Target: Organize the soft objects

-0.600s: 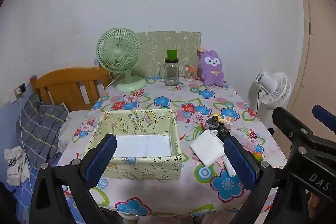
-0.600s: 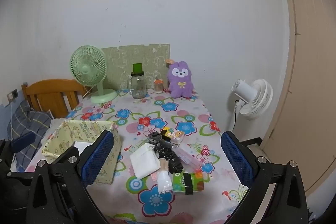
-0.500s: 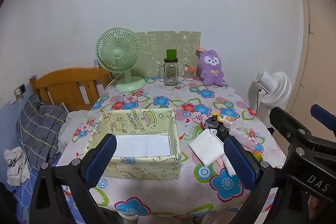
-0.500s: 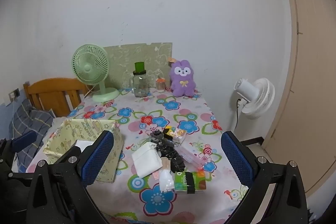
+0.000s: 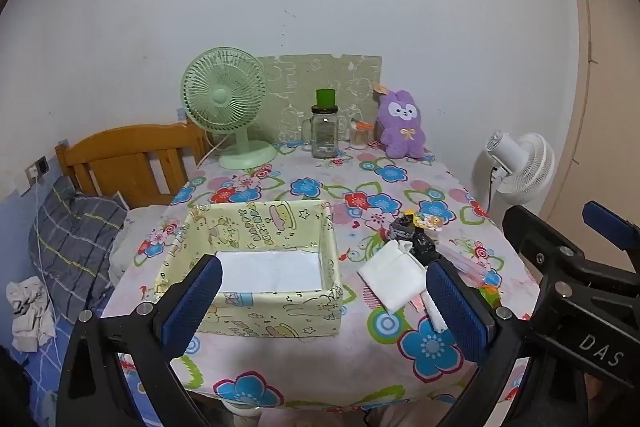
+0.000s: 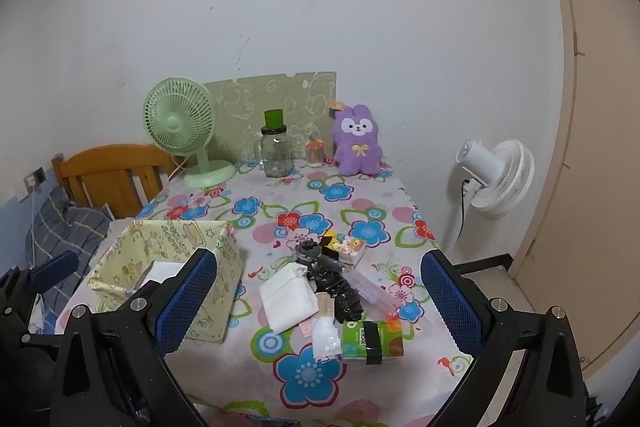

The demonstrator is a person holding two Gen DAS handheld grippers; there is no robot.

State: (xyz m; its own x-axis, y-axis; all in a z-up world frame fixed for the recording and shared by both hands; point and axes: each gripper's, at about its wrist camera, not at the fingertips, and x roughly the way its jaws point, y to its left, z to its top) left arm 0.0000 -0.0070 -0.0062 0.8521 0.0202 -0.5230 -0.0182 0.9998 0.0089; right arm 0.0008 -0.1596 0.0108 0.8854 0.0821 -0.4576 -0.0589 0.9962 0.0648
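A yellow patterned fabric box (image 5: 256,319) (image 6: 208,291) with a white bottom sits on the floral table at the near left. Right of it lies a pile of soft items: a white folded cloth (image 5: 392,279) (image 6: 286,301), a black crumpled piece (image 6: 340,287), a small clear packet (image 6: 326,337), a green tissue pack (image 6: 372,343) and a pink flat pack (image 6: 374,289). My left gripper (image 5: 320,311) hangs open before the box, nothing between its fingers. My right gripper (image 6: 318,303) is open in front of the pile, also holding nothing.
At the table's far edge stand a green desk fan (image 5: 228,107), a glass jar with a green lid (image 5: 325,131), a small jar (image 5: 358,137) and a purple plush rabbit (image 5: 402,131). A white floor fan (image 6: 496,179) stands right, a wooden bed headboard (image 5: 128,163) left.
Both views have shifted only slightly; the right wrist view has drifted a little so the table sits further right. Nothing on the table moved and both grippers stay wide open.
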